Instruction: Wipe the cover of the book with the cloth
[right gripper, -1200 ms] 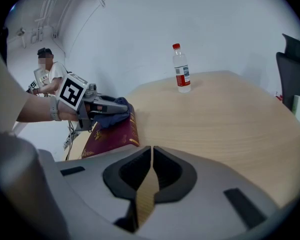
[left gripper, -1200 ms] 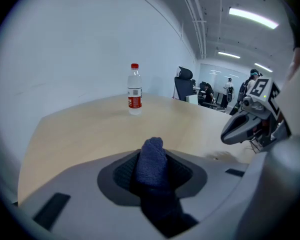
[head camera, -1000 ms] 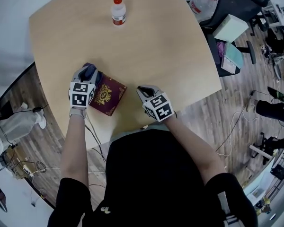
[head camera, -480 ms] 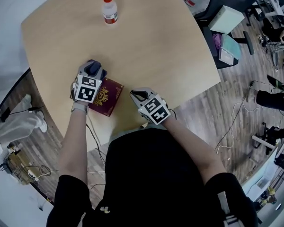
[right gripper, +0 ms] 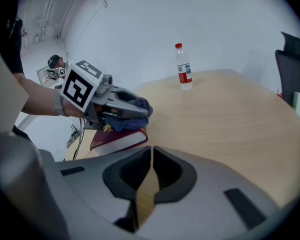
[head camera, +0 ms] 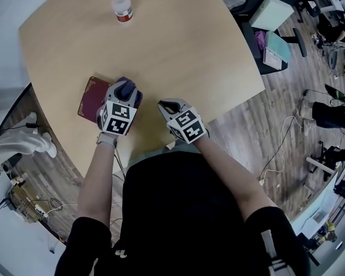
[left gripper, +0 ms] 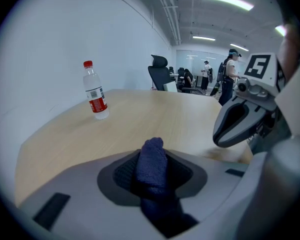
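A dark red book (head camera: 91,95) with gold print lies near the table's front left edge. My left gripper (head camera: 125,88) is shut on a dark blue cloth (left gripper: 152,166) and presses it on the book's right part. In the right gripper view the cloth (right gripper: 135,109) bulges under the left gripper (right gripper: 121,100) on top of the book (right gripper: 118,140). Just right of the book, my right gripper (head camera: 168,106) is over the table, shut, nothing between its jaws.
A water bottle (head camera: 121,6) with a red cap stands at the far side of the wooden table (head camera: 178,45). Off the table's right edge are an office chair (head camera: 259,4), a pale box (head camera: 273,13) and cables on the floor. People stand far off in the room (left gripper: 229,74).
My left gripper has slid the cloth rightward across the cover, from the book's left part to its right part. The right gripper has hardly moved.
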A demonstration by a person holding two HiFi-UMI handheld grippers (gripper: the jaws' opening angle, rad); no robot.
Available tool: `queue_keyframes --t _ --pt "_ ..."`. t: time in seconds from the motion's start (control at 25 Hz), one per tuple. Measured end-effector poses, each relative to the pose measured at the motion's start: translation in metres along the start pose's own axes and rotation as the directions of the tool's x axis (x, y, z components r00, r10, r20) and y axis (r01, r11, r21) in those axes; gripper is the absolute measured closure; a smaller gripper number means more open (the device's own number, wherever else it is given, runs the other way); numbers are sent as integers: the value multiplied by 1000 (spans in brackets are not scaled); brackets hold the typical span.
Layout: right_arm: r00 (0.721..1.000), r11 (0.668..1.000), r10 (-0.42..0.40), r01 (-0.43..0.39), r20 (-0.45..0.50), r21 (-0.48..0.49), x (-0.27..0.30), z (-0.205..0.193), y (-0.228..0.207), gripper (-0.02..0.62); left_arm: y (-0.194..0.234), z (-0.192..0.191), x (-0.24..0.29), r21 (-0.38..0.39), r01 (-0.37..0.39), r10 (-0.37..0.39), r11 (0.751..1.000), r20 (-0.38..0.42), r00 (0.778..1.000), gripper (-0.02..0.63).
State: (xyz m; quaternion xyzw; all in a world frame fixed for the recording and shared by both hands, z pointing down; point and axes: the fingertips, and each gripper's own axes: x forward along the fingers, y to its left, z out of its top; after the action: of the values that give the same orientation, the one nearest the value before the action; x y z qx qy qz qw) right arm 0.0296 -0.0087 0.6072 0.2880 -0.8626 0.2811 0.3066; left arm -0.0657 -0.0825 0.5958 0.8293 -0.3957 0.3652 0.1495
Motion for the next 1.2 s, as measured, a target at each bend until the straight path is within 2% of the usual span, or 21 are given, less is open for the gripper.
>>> queue_keyframes --t 0.32,0.6,0.84,1.2 --pt "999 998 -33 32 19 48 -19 -10 -23 557 -45 1 -2 -18 28 -28 999 15 999 474" --pt "999 998 -42 42 12 54 -40 -15 -41 557 -71 -5 -10 -94 49 -46 994 32 998 474" --pt "999 1000 13 -13 41 -3 -64 7 -31 557 -81 7 -37 -201 64 -45 977 96 994 474" --pt "987 994 95 -87 132 -69 -103 69 -11 557 -73 33 -98 -308 15 53 951 211 976 474"
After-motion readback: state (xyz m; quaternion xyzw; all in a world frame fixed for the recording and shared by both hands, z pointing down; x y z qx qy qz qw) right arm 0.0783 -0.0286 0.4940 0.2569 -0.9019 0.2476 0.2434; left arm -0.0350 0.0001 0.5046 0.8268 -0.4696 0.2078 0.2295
